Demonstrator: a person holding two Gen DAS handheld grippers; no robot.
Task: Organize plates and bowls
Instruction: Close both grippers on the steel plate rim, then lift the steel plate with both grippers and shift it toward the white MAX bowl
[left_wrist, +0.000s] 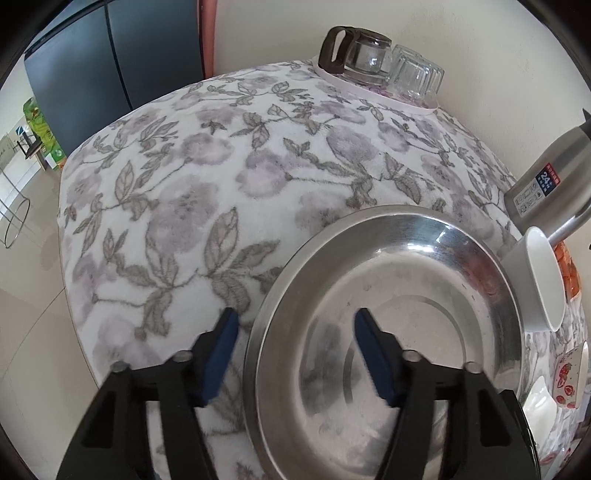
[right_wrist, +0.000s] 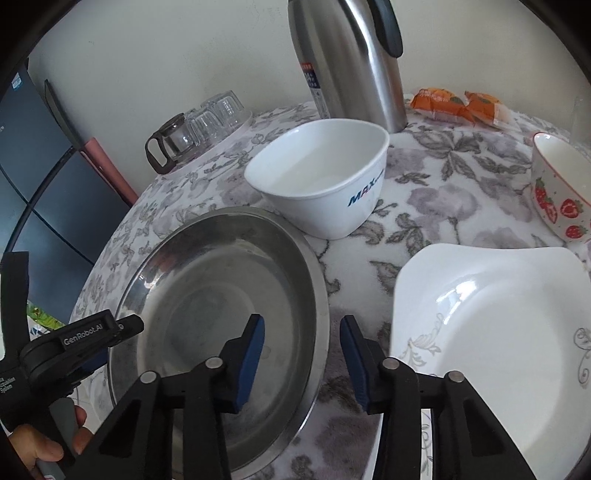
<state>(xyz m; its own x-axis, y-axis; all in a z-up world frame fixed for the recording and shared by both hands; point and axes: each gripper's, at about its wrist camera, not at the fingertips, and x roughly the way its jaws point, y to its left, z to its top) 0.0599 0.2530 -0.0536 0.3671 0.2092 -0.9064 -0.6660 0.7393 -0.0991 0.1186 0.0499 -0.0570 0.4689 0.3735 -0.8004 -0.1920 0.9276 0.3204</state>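
- On the flower-print tablecloth (left_wrist: 177, 192) we see a wide steel plate (left_wrist: 388, 295), lying flat near the table's front edge.
- Our left gripper (left_wrist: 295, 328) straddles the plate's left rim: one blue pad sits outside over the cloth, the other over the plate's inner slope. The jaws stand apart and we see neither pad pressing the metal, so this gripper is released.
- Our right gripper (right_wrist: 303, 332) straddles the same plate's right rim (right_wrist: 317, 295), one pad over the steel, the other over the cloth between it and a white square plate (right_wrist: 498, 332). A clear gap shows on both sides of the rim; released as well.
- From the right wrist view, the left gripper's black body (right_wrist: 74, 339) reaches over the plate's far-left edge, with a hand (right_wrist: 44, 443) on its grip.
- Behind the steel plate stands a white bowl (right_wrist: 325, 177) with blue lettering, upright, just beside the rim.
- A strawberry-print bowl (right_wrist: 557, 199) stands upright at the right, well apart from the steel plate.
- Further back: a steel thermos (right_wrist: 351, 62), orange packets (right_wrist: 458, 105), a glass pot (left_wrist: 354, 51) and upturned glasses (left_wrist: 417, 77) on a tray.
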